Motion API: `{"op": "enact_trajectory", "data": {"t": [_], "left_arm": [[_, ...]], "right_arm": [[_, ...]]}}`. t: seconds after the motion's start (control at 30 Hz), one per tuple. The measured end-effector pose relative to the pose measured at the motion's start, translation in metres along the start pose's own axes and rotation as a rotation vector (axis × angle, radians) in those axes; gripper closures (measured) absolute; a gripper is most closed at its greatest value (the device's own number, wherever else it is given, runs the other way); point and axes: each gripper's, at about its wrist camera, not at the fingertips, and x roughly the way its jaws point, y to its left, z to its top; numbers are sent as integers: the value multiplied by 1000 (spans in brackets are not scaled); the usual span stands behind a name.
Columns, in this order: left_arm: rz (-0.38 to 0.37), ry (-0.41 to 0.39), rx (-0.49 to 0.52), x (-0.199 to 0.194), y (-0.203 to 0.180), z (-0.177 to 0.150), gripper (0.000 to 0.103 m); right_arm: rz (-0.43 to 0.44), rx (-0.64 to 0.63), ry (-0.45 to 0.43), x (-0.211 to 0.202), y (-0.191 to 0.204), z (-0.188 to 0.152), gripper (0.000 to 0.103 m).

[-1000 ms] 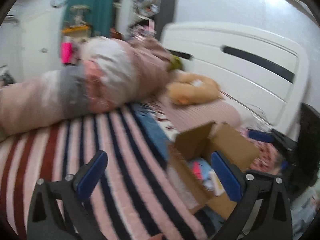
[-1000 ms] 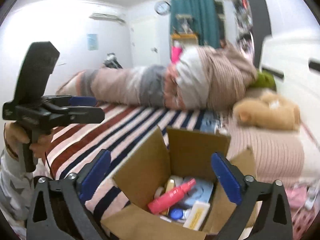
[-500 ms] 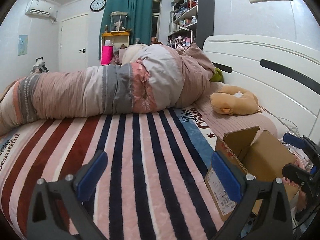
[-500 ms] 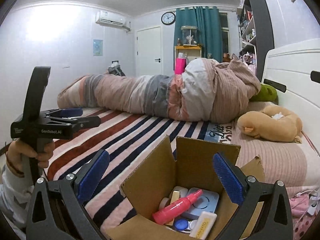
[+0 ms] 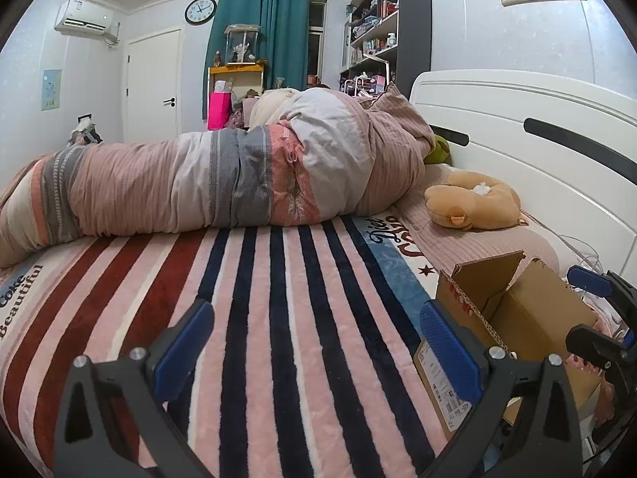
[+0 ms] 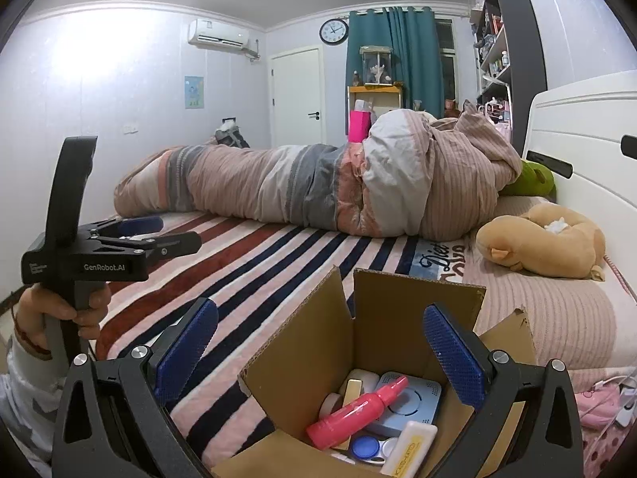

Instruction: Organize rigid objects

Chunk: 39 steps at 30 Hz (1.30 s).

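An open cardboard box (image 6: 390,310) stands on the striped blanket (image 6: 247,271) of the bed. Inside lie a pink spray bottle (image 6: 356,412), a pale blue flat case (image 6: 414,402), a yellow-labelled white tube (image 6: 410,452), a blue contact lens case (image 6: 368,447) and other small items. My right gripper (image 6: 318,352) is open and empty, just above the box's near side. My left gripper (image 5: 314,344) is open and empty over the blanket, left of the box (image 5: 513,318). It also shows in the right wrist view (image 6: 147,233), held by a hand.
A rolled duvet (image 5: 223,183) lies across the far side of the bed. A tan plush toy (image 5: 473,203) sits on the pink pillow near the white headboard (image 5: 517,135). A green plush (image 6: 533,179) lies behind the duvet. Cables and pink items (image 6: 605,398) lie at the right.
The left gripper has swung left and levelled, so the box now sits at the right of its view. The right gripper has held nearly still over the box. Both stay open.
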Motion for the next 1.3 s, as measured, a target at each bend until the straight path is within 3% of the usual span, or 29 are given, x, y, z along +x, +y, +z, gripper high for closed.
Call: {"op": "enact_trajectory", "data": {"t": [1.3], "left_arm": [[1,-39,-1,-10,-1,-2,1]], "right_arm": [[-54,46,21,1,3,-4,0]]}}
